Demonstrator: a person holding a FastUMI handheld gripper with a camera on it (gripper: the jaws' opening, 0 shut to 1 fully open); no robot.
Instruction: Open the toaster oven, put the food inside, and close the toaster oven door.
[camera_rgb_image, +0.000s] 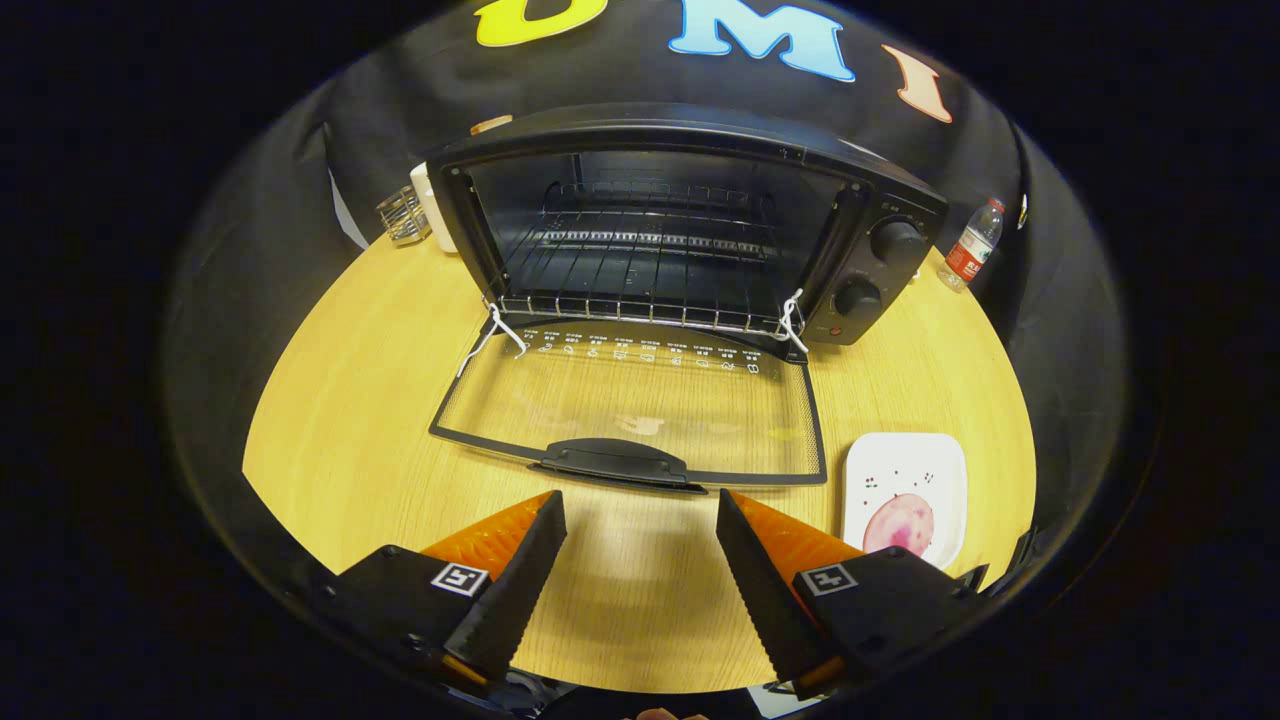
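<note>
Now toaster oven (690, 225) at back of surface (360, 400), door (640, 405) dropped flat, rack clear for loading. Hand-held gripper (640, 515) spread wide, holding nothing, just short of door handle (615, 462). Food (898, 522) waits on white plate (905, 460) beside right finger, likely next pickup.

gripper (640, 497) | I see two black wedge fingers (520, 585) with serrated inner edges, spread apart with nothing between | orange ribbed backing outside each | black blocks behind, each carrying a white square fiducial tag (459, 578)
</note>
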